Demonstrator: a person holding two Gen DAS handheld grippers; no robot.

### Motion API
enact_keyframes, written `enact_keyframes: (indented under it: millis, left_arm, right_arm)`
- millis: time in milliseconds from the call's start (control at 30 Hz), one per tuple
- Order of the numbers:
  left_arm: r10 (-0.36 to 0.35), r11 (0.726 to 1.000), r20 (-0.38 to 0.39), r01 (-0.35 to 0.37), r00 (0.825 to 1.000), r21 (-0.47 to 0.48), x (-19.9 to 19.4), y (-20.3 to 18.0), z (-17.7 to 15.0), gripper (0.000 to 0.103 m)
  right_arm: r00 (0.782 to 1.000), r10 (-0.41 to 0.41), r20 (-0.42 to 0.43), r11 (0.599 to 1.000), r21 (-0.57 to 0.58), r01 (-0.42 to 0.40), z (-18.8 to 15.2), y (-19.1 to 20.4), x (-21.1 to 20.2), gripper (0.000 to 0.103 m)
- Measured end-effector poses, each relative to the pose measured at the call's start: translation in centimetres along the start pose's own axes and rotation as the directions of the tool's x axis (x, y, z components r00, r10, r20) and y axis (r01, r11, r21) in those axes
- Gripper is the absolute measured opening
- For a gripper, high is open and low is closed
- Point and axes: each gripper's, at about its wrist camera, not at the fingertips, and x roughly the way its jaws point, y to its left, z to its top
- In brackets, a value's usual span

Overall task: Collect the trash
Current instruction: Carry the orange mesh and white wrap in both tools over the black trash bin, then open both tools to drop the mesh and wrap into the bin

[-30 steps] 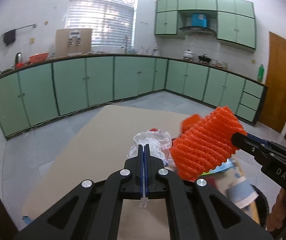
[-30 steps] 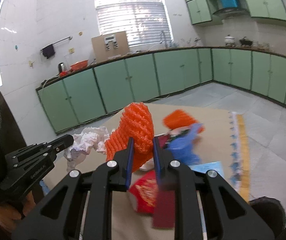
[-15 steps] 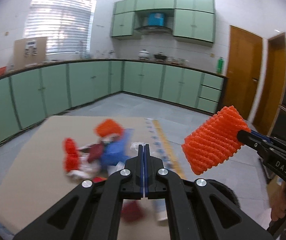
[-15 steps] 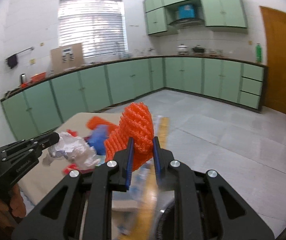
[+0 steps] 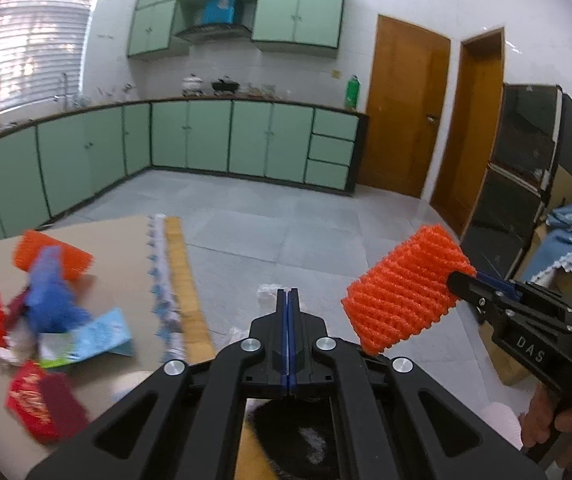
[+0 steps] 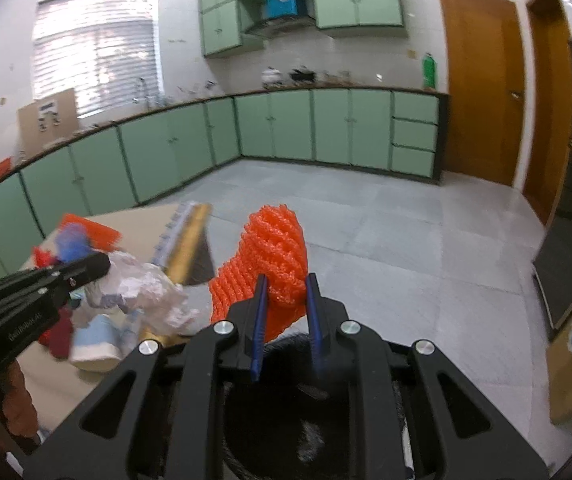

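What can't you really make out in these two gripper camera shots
- Left wrist view: the trash pile on the table is motion-blurred; items unclear.
- Left wrist view: the crumpled plastic is mostly hidden behind the left gripper.
- Both views: the black bin is blocked by gripper bodies; its contents are unclear.

The orange foam net (image 6: 273,264) was a rough, matt, ribbed mesh. The right tool (image 6: 284,312) was matt black plastic with blue pads and bright metal screws. Left of the net, the crumpled wrapper (image 6: 145,292) looked like thin, glossy, translucent plastic. The counter (image 5: 117,252) was matt tan board. The floor (image 6: 386,248) was smooth grey tile.
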Motion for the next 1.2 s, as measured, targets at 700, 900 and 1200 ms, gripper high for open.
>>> enact_keyframes:
  millis: [700,900,1200]
  left_arm:
    - [-0.070,0.998,-0.205,0.070,0.976,-0.008,7.7,-3.4,-4.3,0.035]
    - [-0.012,1.000,-0.136,0.010,0.991,-0.020,4.9,-1.2,-3.2,0.057]
    - [0.210,0.975,-0.002,-0.210,0.978,-0.069,-3.0,5.8,-2.1,0.068]
  right_arm:
    - [0.974,-0.104,-0.203,0.989,0.087,0.123,-5.5,-3.3,6.7,0.052]
    - [0.982,-0.124,-0.145,0.984,0.106,0.140,-4.8,-2.6,5.6,0.087]
    - [0.999,-0.017,-0.041,0.995,0.098,0.021,-3.1,2.3,3.8,0.091]
